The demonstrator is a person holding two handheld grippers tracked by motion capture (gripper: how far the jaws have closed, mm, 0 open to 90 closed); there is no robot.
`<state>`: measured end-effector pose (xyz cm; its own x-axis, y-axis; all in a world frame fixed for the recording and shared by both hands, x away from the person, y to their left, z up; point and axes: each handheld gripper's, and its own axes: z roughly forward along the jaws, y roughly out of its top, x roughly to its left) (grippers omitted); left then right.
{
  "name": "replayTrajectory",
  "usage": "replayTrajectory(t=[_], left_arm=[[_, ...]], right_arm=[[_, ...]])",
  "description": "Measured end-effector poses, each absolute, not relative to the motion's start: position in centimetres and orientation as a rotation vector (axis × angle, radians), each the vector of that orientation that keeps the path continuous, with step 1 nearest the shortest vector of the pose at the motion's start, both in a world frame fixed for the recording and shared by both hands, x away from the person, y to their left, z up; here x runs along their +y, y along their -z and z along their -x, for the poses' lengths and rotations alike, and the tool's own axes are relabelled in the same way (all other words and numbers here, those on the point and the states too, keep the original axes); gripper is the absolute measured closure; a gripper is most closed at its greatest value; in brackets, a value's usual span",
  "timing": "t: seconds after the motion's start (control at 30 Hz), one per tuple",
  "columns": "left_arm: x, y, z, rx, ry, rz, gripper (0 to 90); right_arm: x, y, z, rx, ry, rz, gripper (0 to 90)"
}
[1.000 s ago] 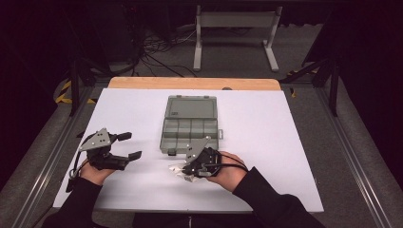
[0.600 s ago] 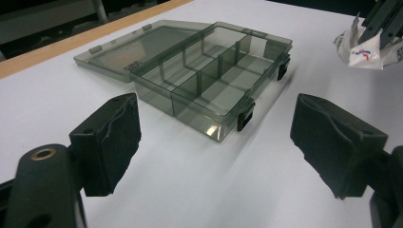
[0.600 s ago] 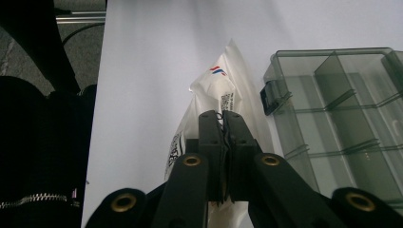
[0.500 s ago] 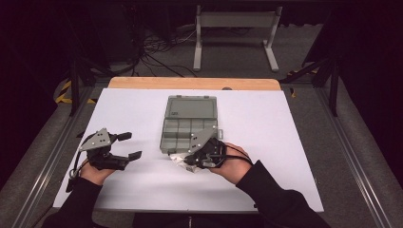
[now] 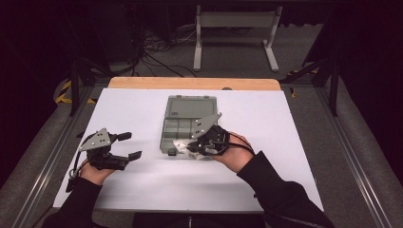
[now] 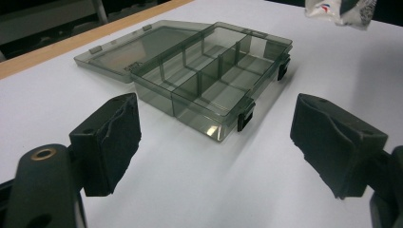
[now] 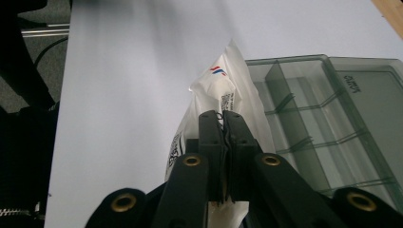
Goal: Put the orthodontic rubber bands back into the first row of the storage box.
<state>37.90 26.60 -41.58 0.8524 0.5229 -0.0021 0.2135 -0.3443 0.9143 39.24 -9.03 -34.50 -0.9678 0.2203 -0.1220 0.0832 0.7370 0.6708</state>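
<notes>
An open smoky-clear compartment box (image 5: 185, 124) (image 6: 214, 80) (image 7: 332, 133) lies mid-table, its lid folded back flat and its compartments bare. My right gripper (image 5: 191, 147) (image 7: 222, 118) is shut on a white plastic packet (image 7: 228, 90) (image 5: 180, 146) printed with a red-blue mark and small codes. It holds the packet just above the table at the box's near edge. The packet (image 6: 340, 10) also hangs at the top right of the left gripper view. My left gripper (image 5: 131, 145) (image 6: 216, 142) stands open at the table's left, holding nothing and pointing toward the box.
The white table top (image 5: 285, 156) has a wooden strip (image 5: 195, 83) along its far edge. Metal rails (image 5: 45, 161) run down both sides. A grey metal stand (image 5: 235, 33) and cables lie on the floor beyond.
My right hand has risen and shifted toward the box with the packet in its jaws. The left hand has stayed put.
</notes>
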Motion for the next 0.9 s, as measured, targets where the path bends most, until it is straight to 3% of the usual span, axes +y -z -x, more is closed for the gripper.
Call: replayTrajectory(t=[0.9], left_arm=[[26.6,41.6,-38.0,0.547,-0.349,-1.931,17.8]], right_arm=[[-9.5,34.4,-43.8,2.685,-1.061,-0.384,87.3]])
